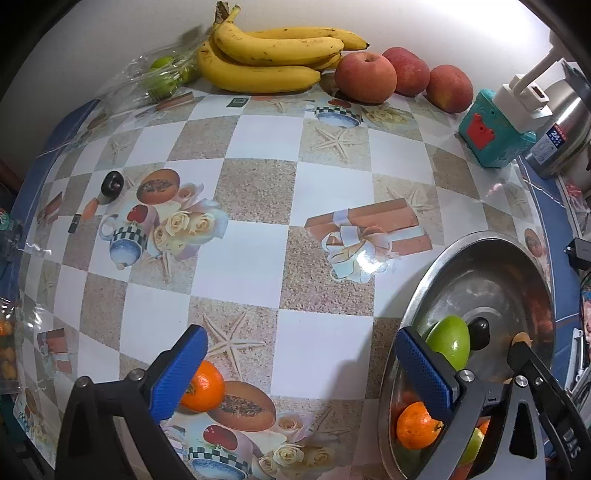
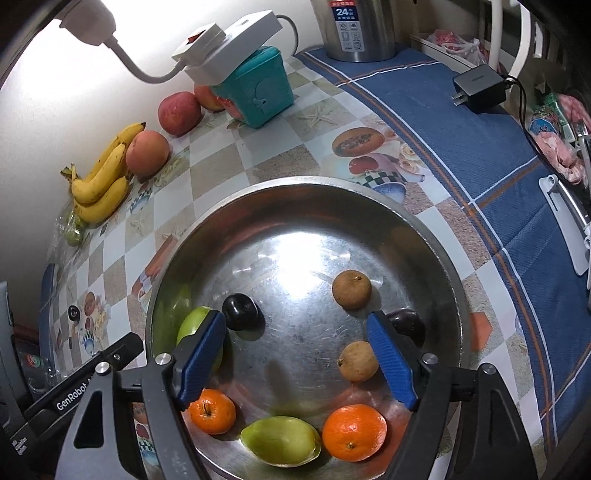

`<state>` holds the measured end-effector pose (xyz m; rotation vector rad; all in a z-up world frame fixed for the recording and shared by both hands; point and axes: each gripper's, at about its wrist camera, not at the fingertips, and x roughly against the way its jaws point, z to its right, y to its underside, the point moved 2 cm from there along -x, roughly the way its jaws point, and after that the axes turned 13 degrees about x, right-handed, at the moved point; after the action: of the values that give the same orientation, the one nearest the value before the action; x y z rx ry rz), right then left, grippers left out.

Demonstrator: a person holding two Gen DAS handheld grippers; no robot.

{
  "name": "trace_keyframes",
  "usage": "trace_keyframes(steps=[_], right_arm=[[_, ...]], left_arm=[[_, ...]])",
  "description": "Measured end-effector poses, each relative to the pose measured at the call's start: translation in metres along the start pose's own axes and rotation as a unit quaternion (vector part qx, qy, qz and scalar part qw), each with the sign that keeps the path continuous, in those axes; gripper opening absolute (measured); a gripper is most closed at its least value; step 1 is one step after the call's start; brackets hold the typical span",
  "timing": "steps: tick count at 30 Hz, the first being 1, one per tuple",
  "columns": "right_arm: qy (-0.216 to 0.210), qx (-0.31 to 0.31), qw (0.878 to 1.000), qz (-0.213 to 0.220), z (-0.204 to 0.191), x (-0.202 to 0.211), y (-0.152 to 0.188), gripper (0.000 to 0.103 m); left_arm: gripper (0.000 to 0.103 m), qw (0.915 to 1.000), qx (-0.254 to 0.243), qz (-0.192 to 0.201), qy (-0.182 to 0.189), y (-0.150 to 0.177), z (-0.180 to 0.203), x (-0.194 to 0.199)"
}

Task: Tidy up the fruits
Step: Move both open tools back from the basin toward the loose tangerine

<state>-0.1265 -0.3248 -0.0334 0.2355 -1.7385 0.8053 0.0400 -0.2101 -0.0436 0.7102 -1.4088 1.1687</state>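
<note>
A steel bowl (image 2: 295,182) holds several fruits: two oranges (image 2: 354,432), a pale green fruit (image 2: 280,439), a green apple (image 2: 199,328), two dark plums (image 2: 240,312) and two brown round fruits (image 2: 351,293). My right gripper (image 2: 295,360) hangs open over the bowl, gripping nothing; one brown fruit (image 2: 358,360) lies below, beside its right finger. My left gripper (image 1: 303,373) stands wide open over the patterned tablecloth, left of the bowl (image 1: 424,280). A loose orange (image 1: 201,386) lies on the cloth by its left finger (image 1: 181,373). The right finger partly hides the bowl's green apple (image 1: 448,345).
Against the back wall lie a banana bunch (image 1: 266,55), three red apples (image 1: 365,77) and green fruits in a plastic bag (image 1: 162,74). A teal box (image 1: 495,133) with a white power strip (image 2: 229,44), a steel flask (image 2: 358,29) and a black charger (image 2: 480,90) stand to the right.
</note>
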Motion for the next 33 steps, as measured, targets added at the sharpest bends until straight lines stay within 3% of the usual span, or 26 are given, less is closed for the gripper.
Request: trace_keyframes(steps=[2,7,10,25,33], right_arm=[[0.001,0.002,1.000,0.000,0.000,0.000,0.000,0.094],[0.005,0.008,1.000,0.002,-0.001,0.000,0.000,0.095],[0.008,0.011,1.000,0.007,-0.002,0.003,-0.001,0.101],[0.012,0.031,0.999,0.031,-0.021,0.021,-0.001,0.101],[0.005,0.072,0.996,0.043,-0.058,0.030,0.003,0.101]], left_arm=[[0.103,1.0000,0.000,0.000,-0.006,0.000,-0.001,-0.001],[0.103,0.9999,0.004,0.000,-0.014,0.000,-0.006,-0.003],[0.103,0.9998,0.002,0.006,-0.018,0.001,-0.009,0.000],[0.103,0.9937,-0.062,0.070,-0.062,-0.006,-0.034,0.032],[0.103,0.9922,-0.052,0.086,-0.073,-0.014,-0.072,0.045]])
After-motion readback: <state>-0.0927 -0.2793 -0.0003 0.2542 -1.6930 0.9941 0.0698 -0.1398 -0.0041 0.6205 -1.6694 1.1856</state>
